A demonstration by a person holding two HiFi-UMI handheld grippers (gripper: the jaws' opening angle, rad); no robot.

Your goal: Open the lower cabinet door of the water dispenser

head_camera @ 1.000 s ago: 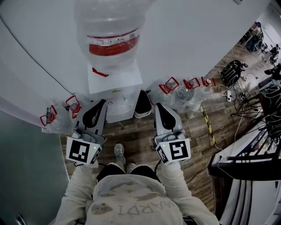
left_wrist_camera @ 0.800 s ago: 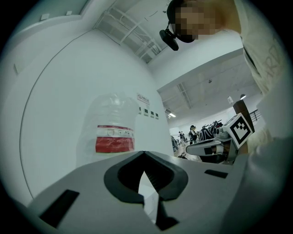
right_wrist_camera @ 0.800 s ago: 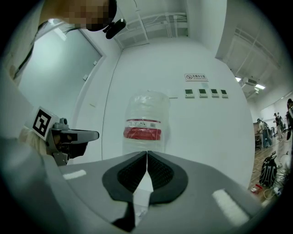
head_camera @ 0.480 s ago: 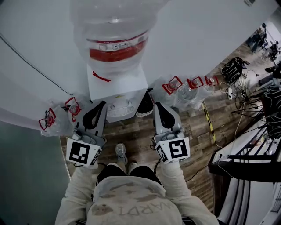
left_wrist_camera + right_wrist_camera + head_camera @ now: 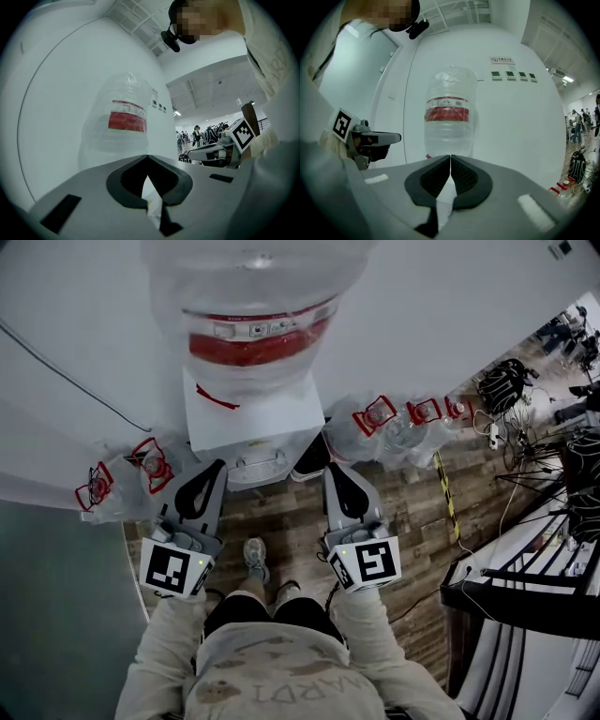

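The big water bottle [image 5: 253,296] is clear, glossy plastic. The water dispenser [image 5: 248,413] under it has a smooth white plastic casing. The wall [image 5: 450,306] behind is smooth, matt white. The floor [image 5: 281,521] looks like dark, grained wood planks. The left gripper [image 5: 216,468] and right gripper [image 5: 330,470] have matt grey plastic shells. The right one's pads [image 5: 461,176] are black, finely ribbed and rubbery. The person's sweater [image 5: 272,681] is soft pale cloth.
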